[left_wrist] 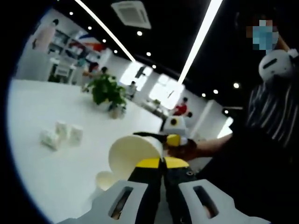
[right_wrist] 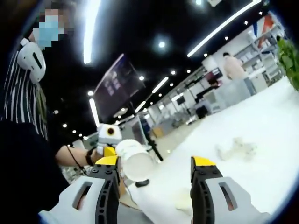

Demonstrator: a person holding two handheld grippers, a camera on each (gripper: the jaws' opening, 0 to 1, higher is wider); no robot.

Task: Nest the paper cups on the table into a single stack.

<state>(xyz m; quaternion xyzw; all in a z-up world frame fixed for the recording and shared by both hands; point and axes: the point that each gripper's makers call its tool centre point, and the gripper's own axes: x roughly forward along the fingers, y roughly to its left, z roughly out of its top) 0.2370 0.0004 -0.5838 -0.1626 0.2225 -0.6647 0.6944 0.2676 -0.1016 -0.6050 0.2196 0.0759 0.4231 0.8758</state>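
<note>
the table (left_wrist: 56,172) is white. the paper cups (left_wrist: 133,154) are cream-white. gripper jaws have yellow tips on black, with pale grey bodies. the person's sleeve (left_wrist: 273,112) is black-and-white striped. the potted plant (left_wrist: 108,91) is green.

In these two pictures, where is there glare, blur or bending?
Left gripper view: ceiling light strips glare; the table is washed out white; its edge bends. Right gripper view: the far cups are blurred, the held cup sharper; the ceiling lights streak.

White moulded left gripper (left_wrist: 162,164) and right gripper (right_wrist: 154,167) bodies with slotted cut-outs, black jaws tipped yellow, striped dark-and-white sleeve (left_wrist: 271,112), black wristband (right_wrist: 88,157).
</note>
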